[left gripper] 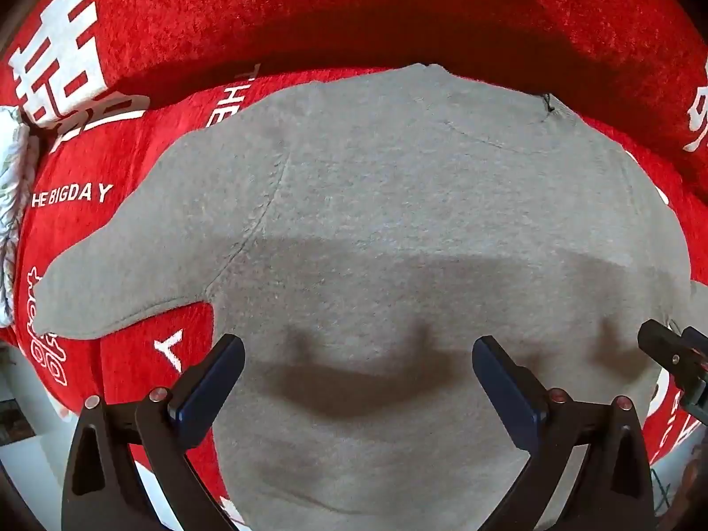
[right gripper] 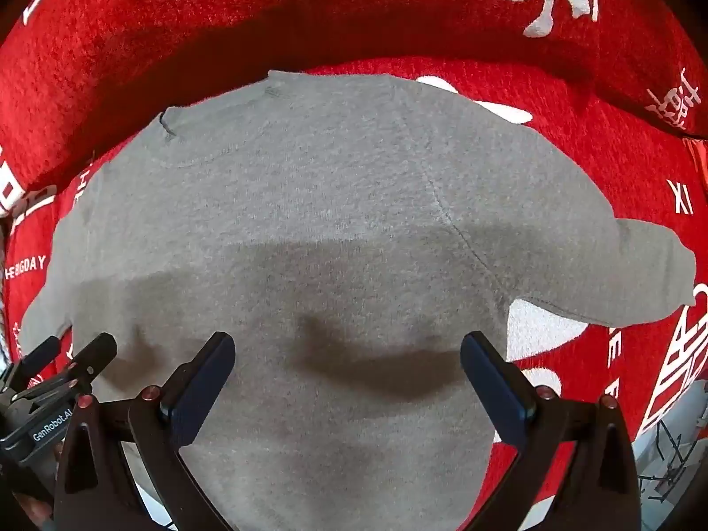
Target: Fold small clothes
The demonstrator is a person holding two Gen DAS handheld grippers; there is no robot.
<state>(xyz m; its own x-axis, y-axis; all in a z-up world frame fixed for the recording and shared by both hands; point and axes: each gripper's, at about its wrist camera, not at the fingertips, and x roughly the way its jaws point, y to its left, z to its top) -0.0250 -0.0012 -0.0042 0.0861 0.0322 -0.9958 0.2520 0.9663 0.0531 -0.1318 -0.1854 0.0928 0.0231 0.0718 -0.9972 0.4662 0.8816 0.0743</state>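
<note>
A small grey T-shirt (left gripper: 398, 230) lies spread flat on a red blanket (left gripper: 132, 141), neck towards the top of both views, short sleeves out to each side. My left gripper (left gripper: 358, 354) hovers above the shirt's lower left part, jaws wide open, nothing between them. Over the lower right part, shown in the right wrist view as the same shirt (right gripper: 332, 221), my right gripper (right gripper: 347, 349) is also open and empty. Each gripper shows at the other view's edge: the right gripper (left gripper: 677, 358) and the left gripper (right gripper: 66, 367). Shadows of both fall on the cloth.
The red blanket (right gripper: 575, 177) carries white lettering and rises in a fold (left gripper: 398, 13) behind the shirt's neck. A white patterned cloth (left gripper: 13, 203) lies at the far left edge. Pale floor (right gripper: 677, 455) shows past the blanket's lower right.
</note>
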